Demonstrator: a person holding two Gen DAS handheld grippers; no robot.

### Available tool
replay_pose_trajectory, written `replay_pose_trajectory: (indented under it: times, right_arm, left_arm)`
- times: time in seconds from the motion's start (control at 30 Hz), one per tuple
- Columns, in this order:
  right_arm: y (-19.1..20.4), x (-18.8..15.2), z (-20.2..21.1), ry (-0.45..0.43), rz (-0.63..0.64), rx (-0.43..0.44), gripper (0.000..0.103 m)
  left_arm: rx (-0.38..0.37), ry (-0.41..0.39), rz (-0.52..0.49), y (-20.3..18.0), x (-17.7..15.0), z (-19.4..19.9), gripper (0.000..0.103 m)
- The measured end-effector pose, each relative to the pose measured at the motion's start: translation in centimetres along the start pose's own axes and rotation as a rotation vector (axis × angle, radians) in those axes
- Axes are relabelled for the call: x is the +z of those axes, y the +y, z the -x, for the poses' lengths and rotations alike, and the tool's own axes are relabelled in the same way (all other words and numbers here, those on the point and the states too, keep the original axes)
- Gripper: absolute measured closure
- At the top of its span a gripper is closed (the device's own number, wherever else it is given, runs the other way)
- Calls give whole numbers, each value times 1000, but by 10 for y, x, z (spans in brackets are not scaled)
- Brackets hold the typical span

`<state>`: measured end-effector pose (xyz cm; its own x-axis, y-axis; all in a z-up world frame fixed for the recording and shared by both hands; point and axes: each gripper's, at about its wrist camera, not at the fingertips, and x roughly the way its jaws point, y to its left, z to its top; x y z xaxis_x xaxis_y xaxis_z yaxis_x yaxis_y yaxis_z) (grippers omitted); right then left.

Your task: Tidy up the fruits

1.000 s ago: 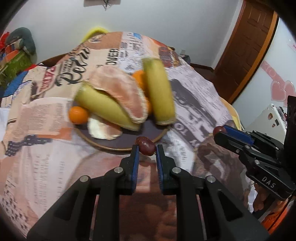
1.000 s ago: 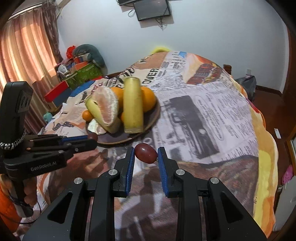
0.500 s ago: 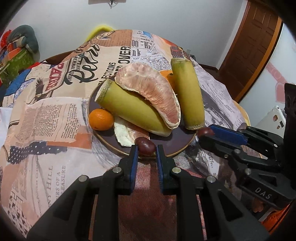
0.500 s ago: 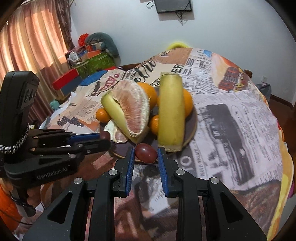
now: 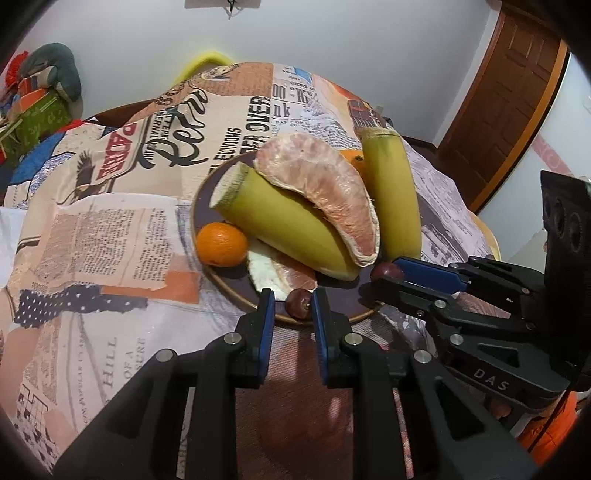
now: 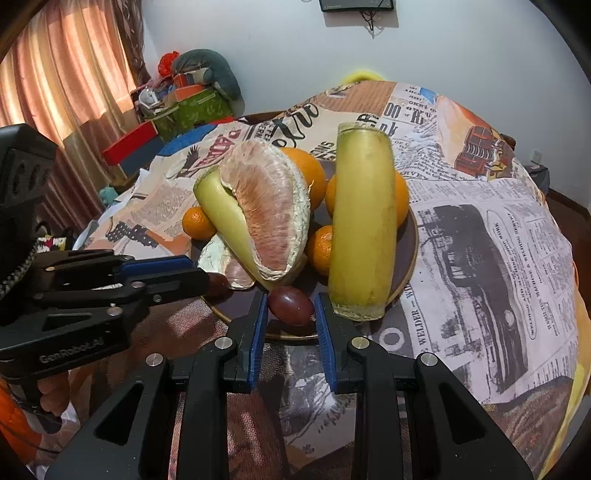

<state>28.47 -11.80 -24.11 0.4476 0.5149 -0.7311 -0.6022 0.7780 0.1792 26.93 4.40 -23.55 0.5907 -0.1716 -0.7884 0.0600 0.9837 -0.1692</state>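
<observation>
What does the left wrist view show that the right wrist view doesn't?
Only the left wrist view shows the wooden door and the right gripper from the side, shut on its grape.

Only the right wrist view shows the curtain, the large oranges behind the fruit, and the left gripper from the side.

Both show the plate with two bananas, the pomelo wedge and a small orange on the newsprint cloth. Each camera's own gripper is shut on a grape at the plate's near rim.

This is a room in a home. A table with a newspaper-print tablecloth [image 6: 480, 229] stands near orange curtains [image 6: 55, 74], a wooden door [image 5: 509, 92] and a wall-mounted screen [image 6: 356, 4]. Boxes and soft things [image 6: 184, 96] are piled in the corner.
</observation>
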Motion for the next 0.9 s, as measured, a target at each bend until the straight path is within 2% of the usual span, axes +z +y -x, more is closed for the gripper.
replay_pose_trajectory:
  times: [0.13,0.27,0.43,0.8,0.83,0.9]
  right_arm:
    - [2,0,2,-9,-6,6,68]
    - [4,1,12,-30,-9,3,68]
    - [9,3,43,-95,-9,-16,68]
    - [42,17,167,-379,4,-78,68]
    - [48,18,179,-410,8,-81,68]
    - [58,16,202,-466,16,-86,68]
  left_arm:
    - [14,-8,11,3,-1,5,84]
    - [23,-25,10,2,0,15,84]
    - [29,-91,-1,-6,4,47,84]
    - [48,-396,-59,-43,8,179,84]
    - [50,-423,-62,-47,6,191,83]
    - [51,-478,-68,-52,1,215,76]
